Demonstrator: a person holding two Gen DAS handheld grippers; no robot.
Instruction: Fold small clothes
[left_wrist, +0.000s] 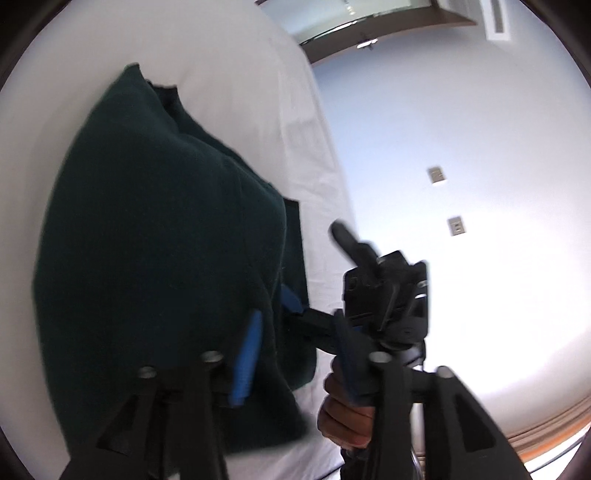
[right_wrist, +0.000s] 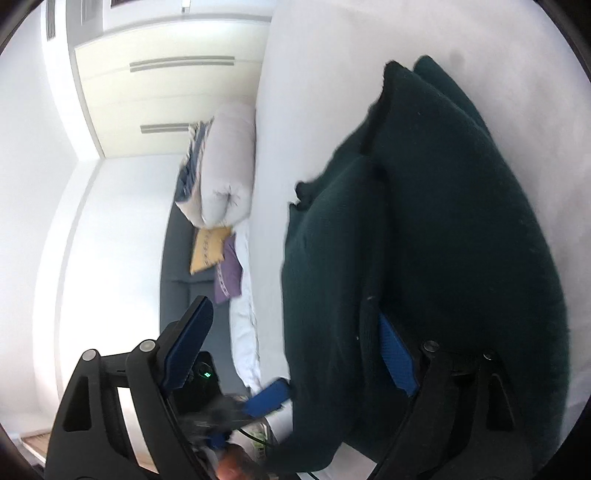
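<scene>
A dark green knitted garment (right_wrist: 424, 236) lies bunched on the white bed sheet (right_wrist: 314, 92). The right tongs (right_wrist: 291, 354) gape wide, one blue pad under the knit, gripping nothing. The left tongs (left_wrist: 295, 358) also stand open, cloth draped over one finger. A rolled white duvet (right_wrist: 225, 166) and yellow (right_wrist: 208, 249) and purple cushions (right_wrist: 229, 273) lie beyond.

Home bedroom, white-sheeted bed (right_wrist: 303, 110), rolled duvet (right_wrist: 229, 166), cushions (right_wrist: 208, 249), built-in wardrobe (right_wrist: 166, 85)
</scene>
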